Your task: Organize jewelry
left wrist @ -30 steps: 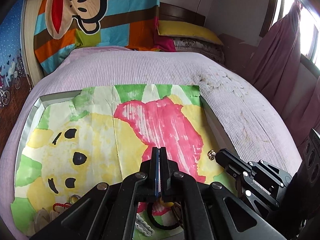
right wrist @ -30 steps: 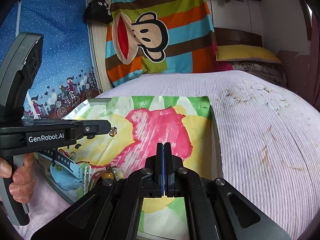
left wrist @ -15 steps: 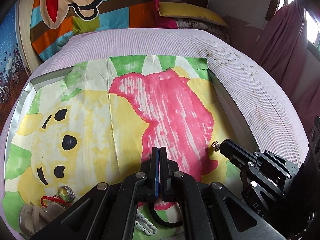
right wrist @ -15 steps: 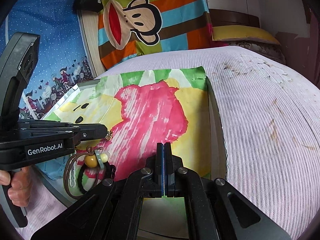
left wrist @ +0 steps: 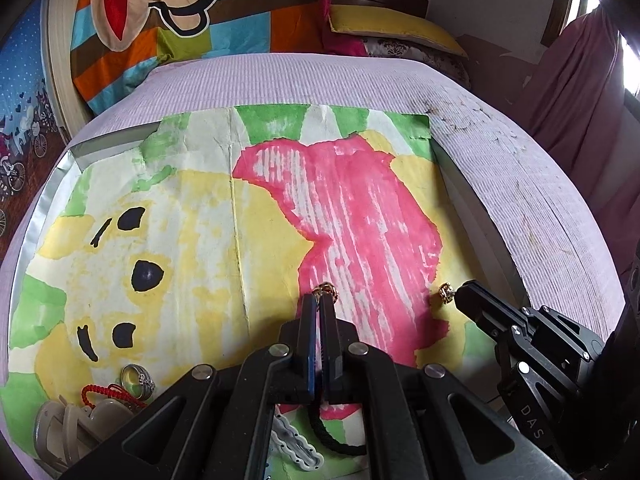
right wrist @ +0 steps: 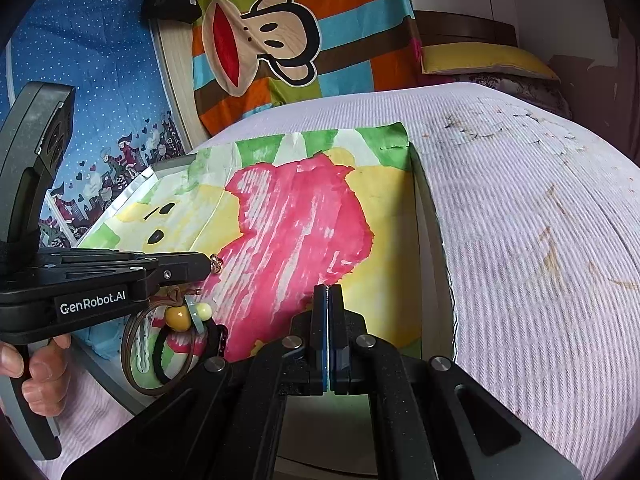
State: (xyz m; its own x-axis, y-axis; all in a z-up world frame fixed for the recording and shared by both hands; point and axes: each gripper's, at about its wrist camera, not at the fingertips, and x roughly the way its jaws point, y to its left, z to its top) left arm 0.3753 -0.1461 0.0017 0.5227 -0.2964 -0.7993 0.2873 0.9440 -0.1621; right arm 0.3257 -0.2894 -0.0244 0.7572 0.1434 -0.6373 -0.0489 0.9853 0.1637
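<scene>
From my left wrist camera, the left gripper [left wrist: 319,300] has its fingers pinched nearly together on a small gold earring [left wrist: 325,290] at their tips, low over the pink patch of the painted sheet [left wrist: 192,248] that lines the tray [left wrist: 44,208] on the bed [left wrist: 320,80]. The right gripper [left wrist: 460,294] reaches in from the right; a second gold earring [left wrist: 445,292] sits at its tip, though I cannot tell from here whether it is gripped. At lower left lie a ring [left wrist: 136,380], a red cord [left wrist: 106,394] and a pale hair clip [left wrist: 76,428]; a white chain [left wrist: 294,450] and a black band [left wrist: 332,438] show beneath my fingers.

From my right wrist camera, the right gripper's fingers [right wrist: 320,320] are pressed flat together, and nothing shows between them. The left gripper reaches in from the left with its gold earring at the tip. Under it lie a brown cord bracelet [right wrist: 132,344] with a yellow bead [right wrist: 179,317] and the black band. The hand [right wrist: 36,376] grips the left handle.
</scene>
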